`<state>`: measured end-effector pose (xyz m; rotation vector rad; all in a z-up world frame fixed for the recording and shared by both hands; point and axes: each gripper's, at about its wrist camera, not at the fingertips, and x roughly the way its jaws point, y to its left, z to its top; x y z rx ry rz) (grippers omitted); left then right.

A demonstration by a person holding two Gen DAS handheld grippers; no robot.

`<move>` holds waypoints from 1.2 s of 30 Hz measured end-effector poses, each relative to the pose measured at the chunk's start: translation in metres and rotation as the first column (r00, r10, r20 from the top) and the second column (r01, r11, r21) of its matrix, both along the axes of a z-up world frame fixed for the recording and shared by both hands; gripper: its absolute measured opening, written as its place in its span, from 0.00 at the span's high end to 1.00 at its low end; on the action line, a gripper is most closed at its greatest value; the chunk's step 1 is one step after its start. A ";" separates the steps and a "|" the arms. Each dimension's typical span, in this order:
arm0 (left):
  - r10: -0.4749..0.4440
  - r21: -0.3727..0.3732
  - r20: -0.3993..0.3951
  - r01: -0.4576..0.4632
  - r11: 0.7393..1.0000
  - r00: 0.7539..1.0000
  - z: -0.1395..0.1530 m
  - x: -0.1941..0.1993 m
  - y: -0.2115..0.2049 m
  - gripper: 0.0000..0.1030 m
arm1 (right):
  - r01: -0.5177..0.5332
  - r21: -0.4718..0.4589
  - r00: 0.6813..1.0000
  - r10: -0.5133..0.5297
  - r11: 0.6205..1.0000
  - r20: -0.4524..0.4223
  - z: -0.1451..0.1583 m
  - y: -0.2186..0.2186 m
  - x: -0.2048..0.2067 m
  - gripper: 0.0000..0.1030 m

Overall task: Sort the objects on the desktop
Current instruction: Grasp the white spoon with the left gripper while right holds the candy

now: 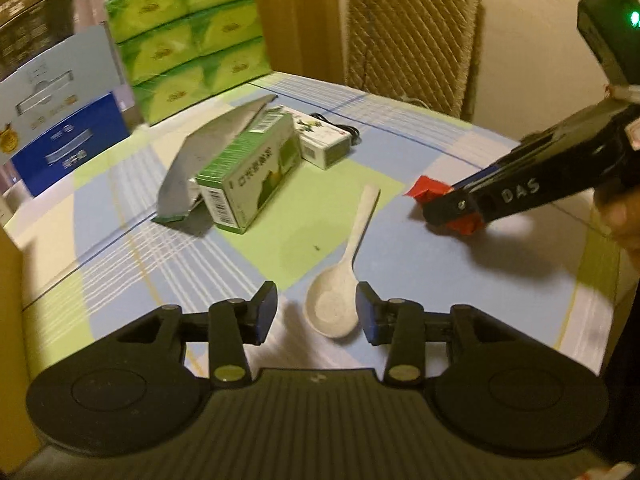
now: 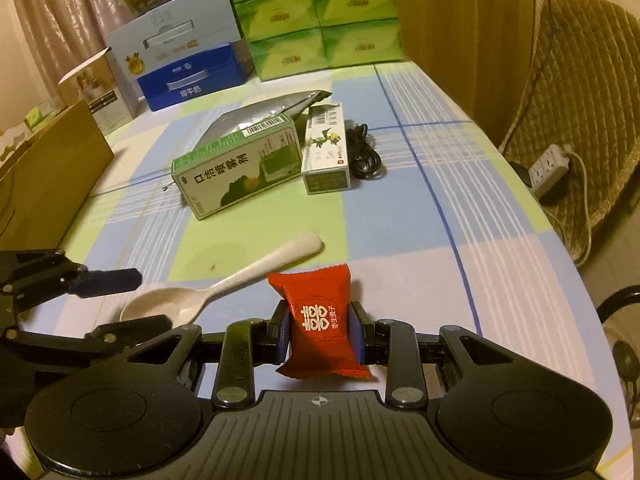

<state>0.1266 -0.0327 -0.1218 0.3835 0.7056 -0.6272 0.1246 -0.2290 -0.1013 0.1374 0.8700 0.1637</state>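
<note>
Right gripper (image 2: 320, 330): jaws clamped on a red candy packet (image 2: 320, 312) with white characters, lower centre of the right wrist view; the packet stands upright between the pads.

Left gripper (image 1: 316, 312): jaws apart, nothing pressed between them; the bowl of a cream plastic spoon (image 1: 340, 292) lies on the tablecloth between the fingertips, touching neither, handle running toward frame centre.

Table (image 2: 500, 280): checked cloth in blue, green and white.

Mid-frame group: green carton (image 2: 236, 168) lying on its side, against a silver foil pouch (image 2: 264, 112) behind it; a white-and-green small box (image 2: 326, 152) just to its right; a coiled black cable (image 2: 364, 152) touching that box.

Upper frame: stacked green tissue packs (image 2: 320, 16); blue-and-grey milk carton case (image 2: 180, 48).
</note>
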 end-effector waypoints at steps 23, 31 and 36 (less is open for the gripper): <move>-0.096 0.059 -0.001 0.096 0.994 0.995 -0.008 -0.008 -0.008 0.74 | 0.013 0.024 1.000 -0.013 1.000 0.020 -0.003 0.012 -0.011 0.74; 0.085 -0.075 -0.134 -0.096 0.993 0.987 0.000 -0.028 0.010 0.74 | 0.042 0.065 0.999 -0.044 0.997 0.028 0.000 0.016 -0.032 0.74; 0.042 0.009 -0.011 -0.041 0.999 0.999 -0.005 -0.046 0.006 0.58 | 0.067 0.060 0.997 -0.070 0.996 0.038 0.001 0.016 -0.036 0.74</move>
